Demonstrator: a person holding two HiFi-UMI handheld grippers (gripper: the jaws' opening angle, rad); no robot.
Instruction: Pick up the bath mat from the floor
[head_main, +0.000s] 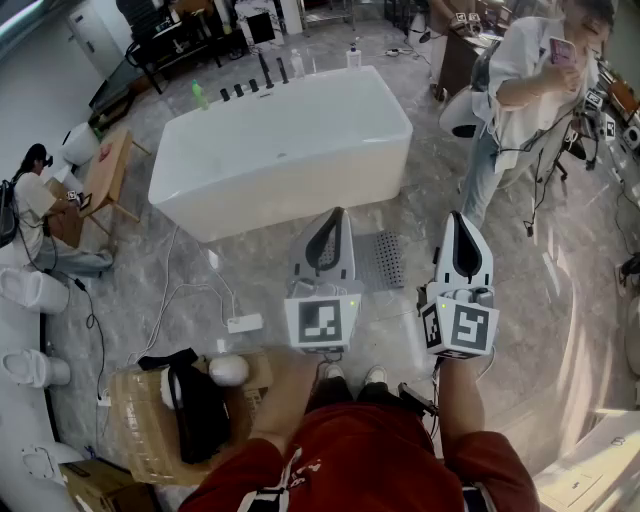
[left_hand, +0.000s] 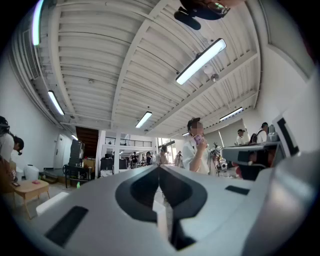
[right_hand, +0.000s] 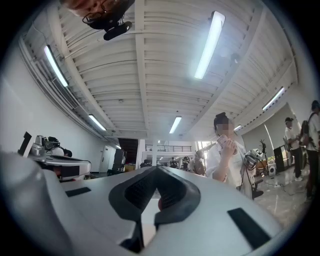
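The bath mat, a small grey dotted rectangle, lies flat on the marble floor in front of the bathtub. In the head view it shows between my two grippers, its left edge hidden behind the left one. My left gripper is held at waist height, tilted upward, shut and empty. My right gripper is held beside it, also shut with nothing in it. The left gripper view has its closed jaw tips aimed at the ceiling and the far room; the right gripper view looks the same way. Neither gripper touches the mat.
A person holding a phone stands at the right of the tub. A wicker basket with dark cloth sits by my left foot, a power strip and cable lie nearby. At far left are a seated person, a small wooden table and toilets.
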